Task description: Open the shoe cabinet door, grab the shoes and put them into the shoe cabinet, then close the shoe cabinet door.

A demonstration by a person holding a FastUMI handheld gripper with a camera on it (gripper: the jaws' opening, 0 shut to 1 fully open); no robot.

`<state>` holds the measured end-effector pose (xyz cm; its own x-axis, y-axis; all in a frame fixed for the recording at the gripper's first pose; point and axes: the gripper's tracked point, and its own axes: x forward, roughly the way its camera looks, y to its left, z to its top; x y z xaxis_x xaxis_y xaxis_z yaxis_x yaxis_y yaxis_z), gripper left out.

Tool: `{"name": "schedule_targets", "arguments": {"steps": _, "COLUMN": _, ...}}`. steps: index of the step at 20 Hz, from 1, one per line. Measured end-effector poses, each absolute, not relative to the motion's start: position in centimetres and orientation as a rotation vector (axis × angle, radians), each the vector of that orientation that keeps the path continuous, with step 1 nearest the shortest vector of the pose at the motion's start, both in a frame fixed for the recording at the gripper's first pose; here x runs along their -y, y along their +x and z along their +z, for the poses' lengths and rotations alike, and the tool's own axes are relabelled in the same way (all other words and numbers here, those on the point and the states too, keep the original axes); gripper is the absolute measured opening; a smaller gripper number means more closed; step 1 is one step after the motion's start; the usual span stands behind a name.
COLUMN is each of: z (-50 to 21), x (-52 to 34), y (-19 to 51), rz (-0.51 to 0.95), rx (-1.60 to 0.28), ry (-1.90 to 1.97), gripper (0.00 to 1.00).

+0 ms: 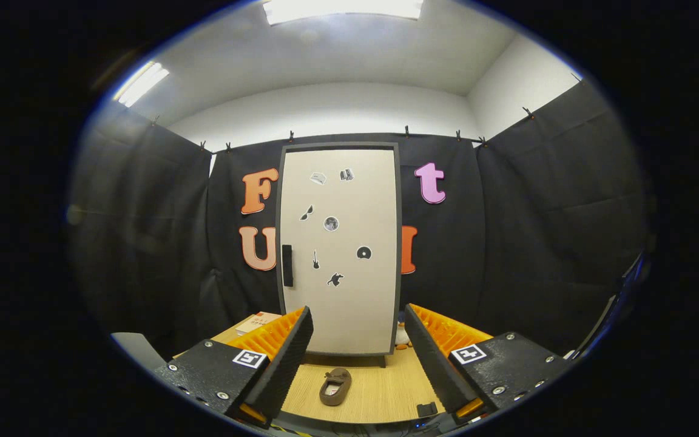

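Hovering with gripper fingers spread wide and empty, shoe lying between them just before the closed cabinet door; risk: opening by the left-edge handle could sweep the door into that shoe.

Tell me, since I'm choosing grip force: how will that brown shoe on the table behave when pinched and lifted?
The brown shoe looks soft and slipper-like, so it will probably squash between the pads rather than resist. It seems small and likely light. Lying flat on the wooden table, it shouldn't roll, though it may slide if nudged. The gripper is open, the shoe lying between its fingers.
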<state>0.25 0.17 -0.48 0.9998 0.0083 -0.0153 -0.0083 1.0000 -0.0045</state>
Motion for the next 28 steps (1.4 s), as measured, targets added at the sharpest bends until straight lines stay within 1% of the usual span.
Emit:
{"name": "schedule_targets", "arguments": {"steps": 7, "z": -0.6, "x": -2.3, "y": 2.7, "rz": 0.032, "rx": -0.028, "ry": 0.023, "gripper": 0.95}}
{"name": "schedule_targets", "arguments": {"steps": 20, "z": -3.4, "x": -11.6, "y": 15.4, "rz": -0.007, "rx": -0.064, "ry": -0.026, "gripper": 0.95}}
{"name": "schedule_targets", "arguments": {"steps": 26, "z": -3.2, "x": -15.6, "y": 20.6, "rz": -0.011, "rx": -0.037, "ry": -0.042, "gripper": 0.95}}
{"name": "schedule_targets", "arguments": {"steps": 28, "z": -3.4, "x": -16.6, "y": 22.4, "rz": -0.012, "rx": -0.022, "ry": -0.06, "gripper": 0.93}}
